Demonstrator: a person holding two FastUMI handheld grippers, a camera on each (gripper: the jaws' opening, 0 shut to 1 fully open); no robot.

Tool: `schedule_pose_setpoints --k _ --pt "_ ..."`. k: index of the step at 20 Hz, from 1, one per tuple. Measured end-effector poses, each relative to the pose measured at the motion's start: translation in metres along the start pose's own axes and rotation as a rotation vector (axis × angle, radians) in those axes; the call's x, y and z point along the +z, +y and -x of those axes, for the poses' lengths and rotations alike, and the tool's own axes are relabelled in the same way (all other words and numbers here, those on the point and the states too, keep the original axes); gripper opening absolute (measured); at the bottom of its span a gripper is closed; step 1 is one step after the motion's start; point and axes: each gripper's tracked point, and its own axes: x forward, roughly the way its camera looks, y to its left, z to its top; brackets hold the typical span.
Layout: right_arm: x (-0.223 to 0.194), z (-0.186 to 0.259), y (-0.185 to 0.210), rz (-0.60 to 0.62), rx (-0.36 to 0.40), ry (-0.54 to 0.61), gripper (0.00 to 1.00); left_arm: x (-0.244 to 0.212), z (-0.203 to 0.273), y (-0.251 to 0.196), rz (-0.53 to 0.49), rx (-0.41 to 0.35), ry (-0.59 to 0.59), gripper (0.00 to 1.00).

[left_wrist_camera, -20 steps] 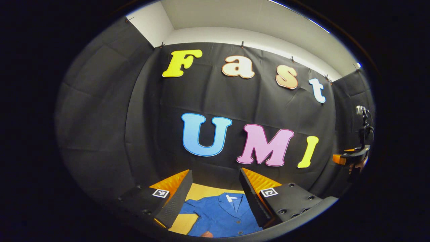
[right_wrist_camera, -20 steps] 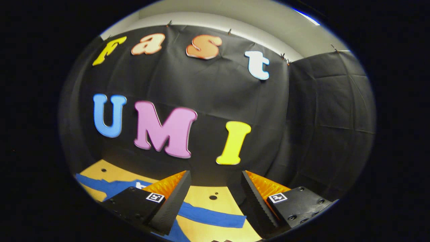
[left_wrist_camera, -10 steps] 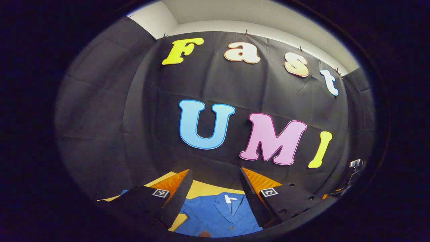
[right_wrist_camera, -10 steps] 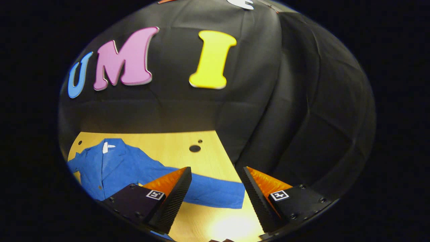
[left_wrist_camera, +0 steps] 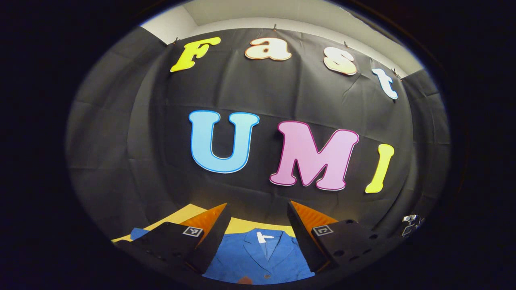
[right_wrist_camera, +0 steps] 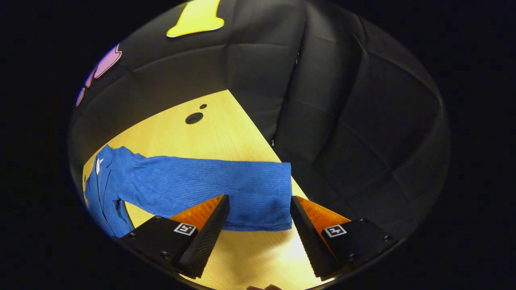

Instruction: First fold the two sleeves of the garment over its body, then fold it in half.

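A blue collared garment (left_wrist_camera: 258, 259) with buttons lies flat on the yellow wooden table (left_wrist_camera: 242, 226). In the left gripper view its collar and chest sit below my left gripper (left_wrist_camera: 258, 217), which is open and held above it, and the other gripper (left_wrist_camera: 410, 224) peeks in at the far right edge. In the right gripper view one sleeve (right_wrist_camera: 209, 187) stretches out straight to the right across the table (right_wrist_camera: 217, 133). My right gripper (right_wrist_camera: 259, 205) is open, low over the sleeve's cuff end (right_wrist_camera: 266, 197), with a finger on either side of it.
Two dark holes (right_wrist_camera: 194, 117) are in the tabletop behind the sleeve. The table's right edge runs close to the cuff, with the black cloth wall (right_wrist_camera: 342, 121) beyond it. A bit of the other sleeve (left_wrist_camera: 139, 233) shows at the left.
My right gripper has tipped down and come close over the sleeve's cuff, which now lies between its open fingers. The left gripper drifted slightly and stays open above the collar.
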Motion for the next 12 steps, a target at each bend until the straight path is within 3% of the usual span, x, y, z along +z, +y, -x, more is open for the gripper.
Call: schedule_pose_setpoints --k 6,7,10,12 --pt "-0.03 -0.02 -0.009 -0.007 -0.006 0.118 0.98 -0.004 -0.004 -0.003 -0.025 0.008 0.01 0.81" --pt "-0.018 -0.023 -0.009 -0.019 0.004 0.055 0.97 -0.003 -0.004 -0.004 -0.025 0.006 0.004 0.81" --pt "-0.023 -0.024 -0.004 -0.002 0.021 0.078 0.7 -0.001 -0.001 -0.007 -0.023 -0.018 -0.005 0.81" --pt "-0.025 -0.024 0.004 -0.023 0.022 0.088 0.32 -0.001 0.002 -0.006 -0.03 -0.024 -0.007 0.81"
